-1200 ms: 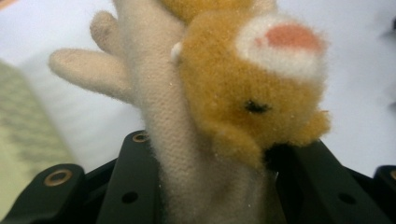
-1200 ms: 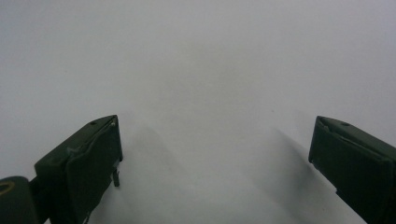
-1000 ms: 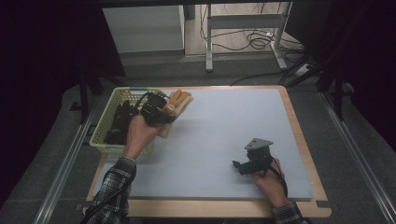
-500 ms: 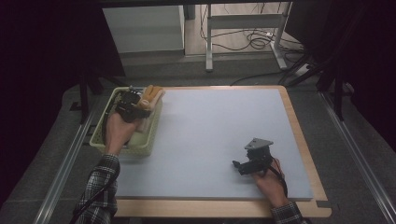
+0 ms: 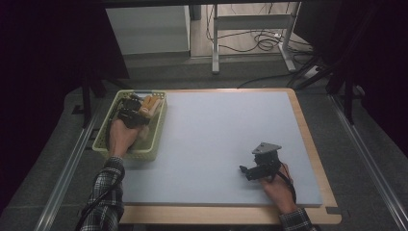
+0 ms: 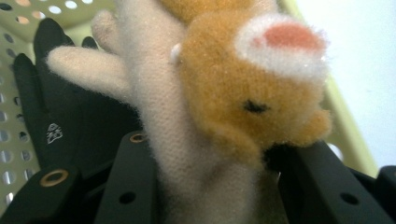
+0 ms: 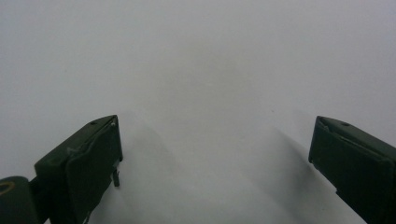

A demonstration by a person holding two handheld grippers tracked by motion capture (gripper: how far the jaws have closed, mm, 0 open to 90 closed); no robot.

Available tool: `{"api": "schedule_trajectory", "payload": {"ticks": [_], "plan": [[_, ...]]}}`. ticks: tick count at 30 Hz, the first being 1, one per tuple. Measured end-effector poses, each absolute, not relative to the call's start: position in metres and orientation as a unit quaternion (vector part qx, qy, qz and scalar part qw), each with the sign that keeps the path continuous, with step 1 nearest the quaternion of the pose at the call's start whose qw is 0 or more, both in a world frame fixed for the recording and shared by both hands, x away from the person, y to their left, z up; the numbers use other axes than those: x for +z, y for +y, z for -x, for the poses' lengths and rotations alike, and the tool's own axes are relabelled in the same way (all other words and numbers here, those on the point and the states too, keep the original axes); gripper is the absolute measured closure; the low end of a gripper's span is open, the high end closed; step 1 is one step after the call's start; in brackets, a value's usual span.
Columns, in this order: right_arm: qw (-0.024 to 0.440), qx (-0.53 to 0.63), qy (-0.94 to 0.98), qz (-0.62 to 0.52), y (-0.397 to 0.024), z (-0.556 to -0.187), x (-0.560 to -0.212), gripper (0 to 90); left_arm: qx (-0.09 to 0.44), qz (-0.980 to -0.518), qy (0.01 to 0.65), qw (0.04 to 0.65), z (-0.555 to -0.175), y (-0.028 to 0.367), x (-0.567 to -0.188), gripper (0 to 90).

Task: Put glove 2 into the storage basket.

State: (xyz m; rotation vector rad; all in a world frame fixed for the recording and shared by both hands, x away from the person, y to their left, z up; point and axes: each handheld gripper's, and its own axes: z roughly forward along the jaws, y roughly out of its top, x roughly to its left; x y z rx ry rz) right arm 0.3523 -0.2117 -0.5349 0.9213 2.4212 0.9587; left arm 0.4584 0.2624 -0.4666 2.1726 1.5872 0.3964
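Dark room, pale blue surface. Soft toy is pinched tight in the left gripper, and it now hangs over the green basket. A second ago it was out past the basket's edge, so it has been carried in and looks ready to drop. Black glove lies inside. Right gripper rests wide open, holding nothing.
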Motion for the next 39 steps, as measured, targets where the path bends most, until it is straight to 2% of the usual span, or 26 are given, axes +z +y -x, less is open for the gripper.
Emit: {"api": "schedule_trajectory", "payload": {"ticks": [8, 14, 18, 20, 25, 29, 32, 34, 36, 39], "plan": [[0.189, 0.341, 0.861, -0.327, -0.212, -0.352, -0.535, 2.5, 0.127, -0.791, 0.578, 0.156, -0.477, 0.253, -0.493, 59.0], [0.188, 0.341, 0.861, -0.327, -0.212, -0.352, -0.535, 2.6, 0.107, -0.797, 0.574, 0.154, -0.485, 0.248, -0.503, 55.5], [0.188, 0.341, 0.861, -0.327, -0.212, -0.352, -0.535, 2.6, 0.097, -0.798, 0.578, 0.142, -0.488, 0.247, -0.507, 44.6], [0.188, 0.341, 0.861, -0.327, -0.212, -0.352, -0.535, 2.7, 0.084, -0.795, 0.586, 0.136, -0.489, 0.252, -0.508, 35.0], [0.188, 0.341, 0.861, -0.327, -0.212, -0.352, -0.535, 2.7, 0.063, -0.786, 0.585, 0.188, -0.483, 0.265, -0.501, 12.5], [0.188, 0.341, 0.861, -0.327, -0.212, -0.352, -0.535, 2.7, 0.083, -0.788, 0.575, 0.204, -0.478, 0.266, -0.488, 5.0], [0.189, 0.341, 0.861, -0.327, -0.212, -0.352, -0.535, 2.7, 0.105, -0.788, 0.568, 0.212, -0.473, 0.269, -0.476, 5.5], [0.189, 0.341, 0.861, -0.326, -0.212, -0.352, -0.535, 2.7, 0.126, -0.782, 0.572, 0.215, -0.471, 0.272, -0.468, 10.2], [0.189, 0.341, 0.861, -0.327, -0.212, -0.352, -0.535, 2.7, 0.151, -0.774, 0.578, 0.208, -0.468, 0.276, -0.463, 18.4], [0.189, 0.341, 0.861, -0.326, -0.212, -0.352, -0.535, 2.7, 0.177, -0.758, 0.598, 0.195, -0.465, 0.285, -0.462, 39.0]]}}
